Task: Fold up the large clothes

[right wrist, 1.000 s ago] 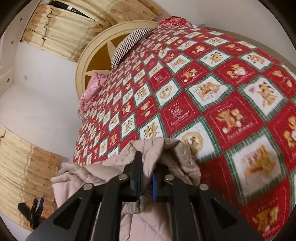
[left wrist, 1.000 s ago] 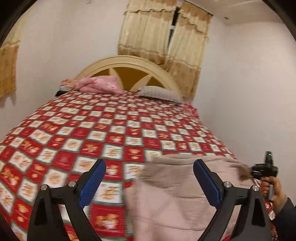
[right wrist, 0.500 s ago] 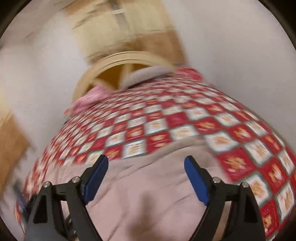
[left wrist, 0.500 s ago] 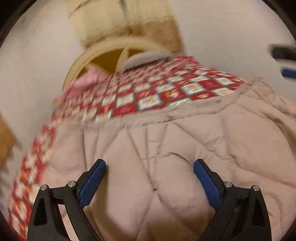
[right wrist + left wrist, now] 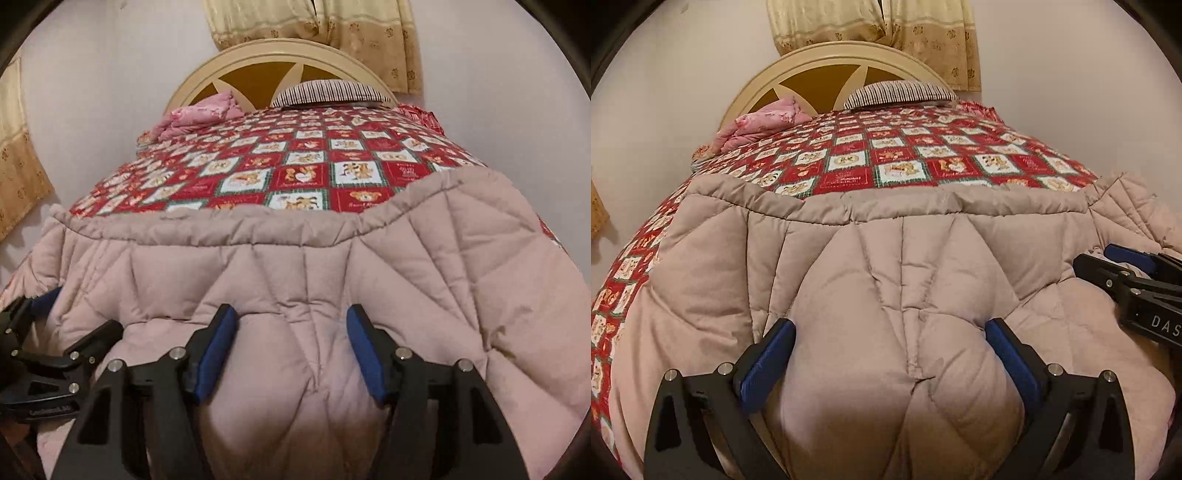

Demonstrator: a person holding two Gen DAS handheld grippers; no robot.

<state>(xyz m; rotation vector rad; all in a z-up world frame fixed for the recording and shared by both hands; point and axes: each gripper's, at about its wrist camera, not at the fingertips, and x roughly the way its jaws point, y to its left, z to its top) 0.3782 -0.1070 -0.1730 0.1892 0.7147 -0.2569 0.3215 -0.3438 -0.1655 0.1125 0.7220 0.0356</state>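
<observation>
Quilted beige coat (image 5: 886, 280) is lying spread across the foot of the bed (image 5: 908, 158), hem toward the headboard — flattened so it can be folded. Left tongs (image 5: 890, 354) are standing fully released over its padding, gripping nothing. Right tongs (image 5: 291, 343), partly parted, have just been closing — a puffy ridge is sitting between them, not visibly pinched.

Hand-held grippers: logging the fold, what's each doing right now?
Left hand-held gripper: open, over the quilted coat.
Right hand-held gripper: open, just been closing, coat between.
</observation>
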